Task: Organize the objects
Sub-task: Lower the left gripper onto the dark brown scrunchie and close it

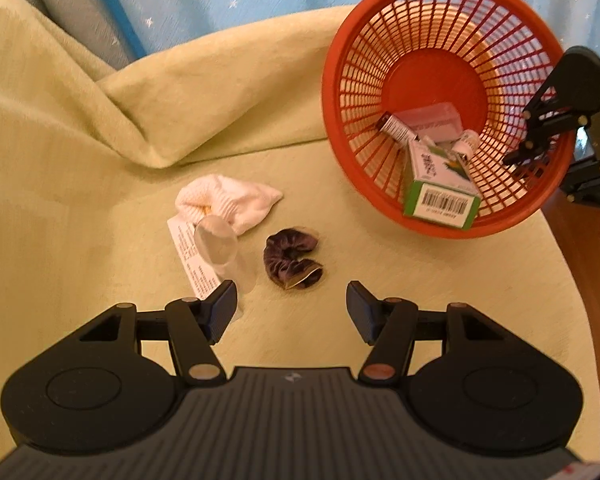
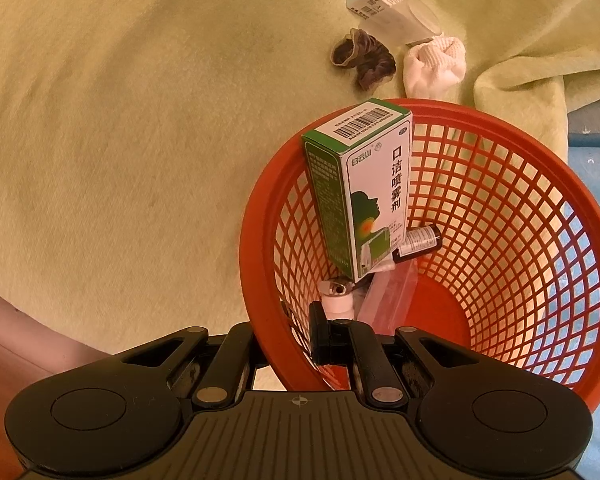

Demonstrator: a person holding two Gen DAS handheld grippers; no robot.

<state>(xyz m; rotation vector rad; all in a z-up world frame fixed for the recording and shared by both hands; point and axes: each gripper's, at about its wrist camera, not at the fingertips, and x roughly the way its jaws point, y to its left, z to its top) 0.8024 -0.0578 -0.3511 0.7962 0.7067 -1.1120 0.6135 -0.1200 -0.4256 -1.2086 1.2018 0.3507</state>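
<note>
Left gripper hangs spread and empty over the yellow-green cloth; right gripper pinches the orange basket rim.

From the left wrist, a dark scrunchie lies just ahead between the fingers, beside a clear plastic cup on a leaflet and a white sock. From the right wrist, pads clamp the basket wall; inside stand a green-and-white medicine box, a small brown bottle and a clear packet.
</note>
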